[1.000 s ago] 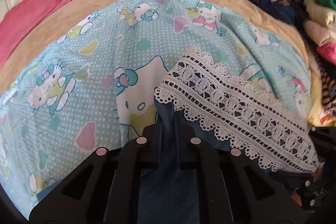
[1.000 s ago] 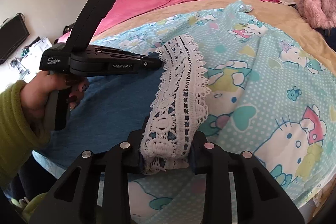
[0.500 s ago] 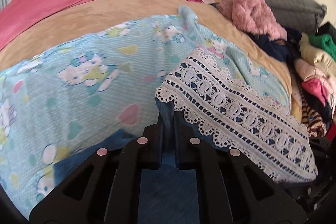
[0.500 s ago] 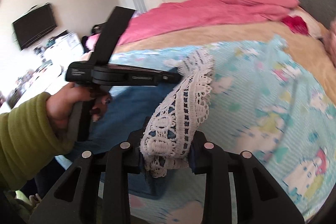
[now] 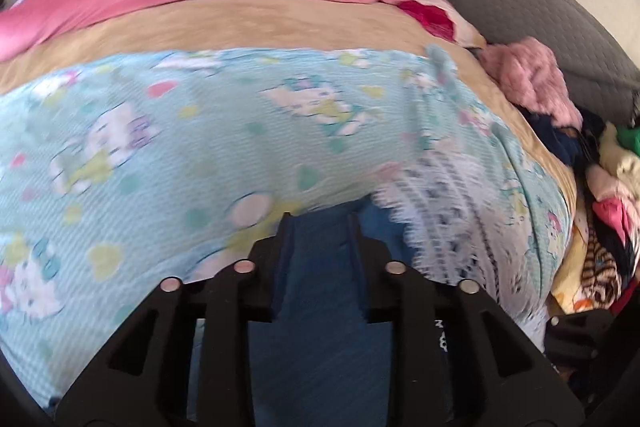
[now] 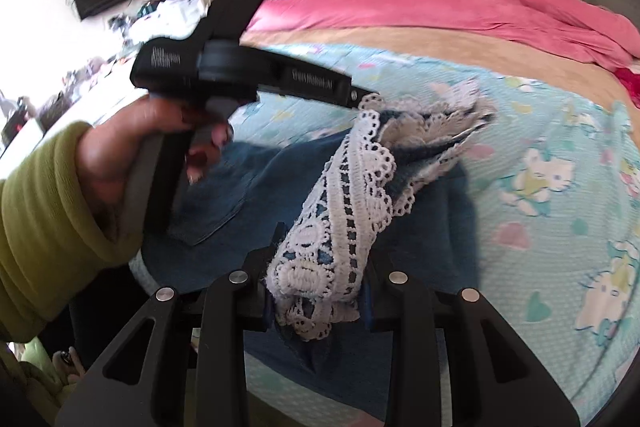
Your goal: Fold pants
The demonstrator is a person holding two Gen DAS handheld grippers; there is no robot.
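My right tool clamps the white lace cuff of the blue pants, which trail ahead of it over the cartoon-print sheet on the bed; my left tool, its jaws opening, has blue denim lying between its fingers, the lace hem just to its right, blurred

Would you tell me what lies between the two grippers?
The pants' white lace hem stretches from the right gripper toward the left gripper, in the right wrist view.
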